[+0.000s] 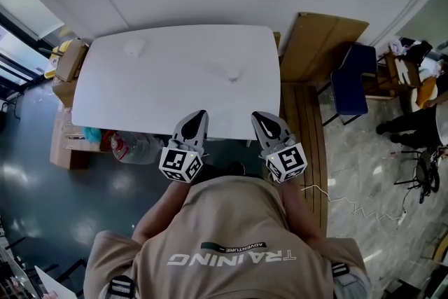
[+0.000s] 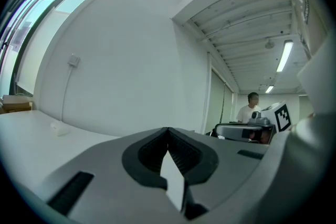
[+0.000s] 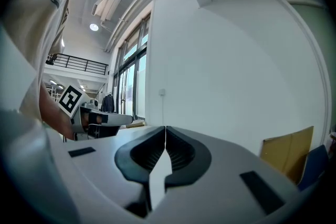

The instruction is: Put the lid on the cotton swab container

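Head view, seen from my remote station: the left tongs [image 1: 199, 114] and the right tongs [image 1: 257, 116] are held side by side over the near edge of the white bench [image 1: 168, 98]. Their tips point toward the far wall and touch nothing.

Left gripper view: the left tongs are closed, jaws meeting at the tips, with nothing between them. Right gripper view: the right tongs are likewise closed and empty.

Two small things lie on the bench, well apart from both tongs and from each other. A round pale item [image 1: 134, 47] lies near the far left corner, and a small clear item [image 1: 231, 73] lies right of centre. At this size I cannot tell which is the lid and which the cotton swab container.

Cardboard boxes [image 1: 68, 65] stand beside the bench's left end. A brown board [image 1: 323, 45] and a blue chair [image 1: 353, 84] stand to its right.
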Demonstrator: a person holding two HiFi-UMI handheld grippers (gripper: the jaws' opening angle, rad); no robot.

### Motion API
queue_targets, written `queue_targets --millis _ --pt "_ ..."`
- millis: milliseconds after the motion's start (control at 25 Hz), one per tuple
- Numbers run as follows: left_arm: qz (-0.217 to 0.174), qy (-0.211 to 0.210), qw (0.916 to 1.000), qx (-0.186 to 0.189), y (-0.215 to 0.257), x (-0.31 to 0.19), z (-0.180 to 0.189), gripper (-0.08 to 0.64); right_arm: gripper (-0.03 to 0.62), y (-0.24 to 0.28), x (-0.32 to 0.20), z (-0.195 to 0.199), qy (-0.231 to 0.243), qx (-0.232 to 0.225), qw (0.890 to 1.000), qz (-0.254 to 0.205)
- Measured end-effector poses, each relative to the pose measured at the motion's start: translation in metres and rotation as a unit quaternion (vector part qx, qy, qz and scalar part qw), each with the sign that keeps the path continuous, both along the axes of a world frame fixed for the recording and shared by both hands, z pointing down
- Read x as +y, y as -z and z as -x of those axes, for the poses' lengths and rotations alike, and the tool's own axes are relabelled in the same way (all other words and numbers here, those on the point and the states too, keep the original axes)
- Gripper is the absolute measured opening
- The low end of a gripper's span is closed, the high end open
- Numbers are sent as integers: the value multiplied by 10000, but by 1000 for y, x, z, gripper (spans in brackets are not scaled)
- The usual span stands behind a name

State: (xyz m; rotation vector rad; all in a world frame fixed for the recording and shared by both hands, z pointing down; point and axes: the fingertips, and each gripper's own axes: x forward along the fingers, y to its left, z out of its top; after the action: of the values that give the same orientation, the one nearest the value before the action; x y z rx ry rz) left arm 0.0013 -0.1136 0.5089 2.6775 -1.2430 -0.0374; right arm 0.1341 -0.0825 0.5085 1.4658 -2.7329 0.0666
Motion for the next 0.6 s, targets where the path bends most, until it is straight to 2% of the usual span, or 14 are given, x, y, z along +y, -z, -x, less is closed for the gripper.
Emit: queue_targets --millis 600 --pt "187 -182 9997 34 -11 -37 6 12 18 -7 -39 11 -120 15 9998 183"
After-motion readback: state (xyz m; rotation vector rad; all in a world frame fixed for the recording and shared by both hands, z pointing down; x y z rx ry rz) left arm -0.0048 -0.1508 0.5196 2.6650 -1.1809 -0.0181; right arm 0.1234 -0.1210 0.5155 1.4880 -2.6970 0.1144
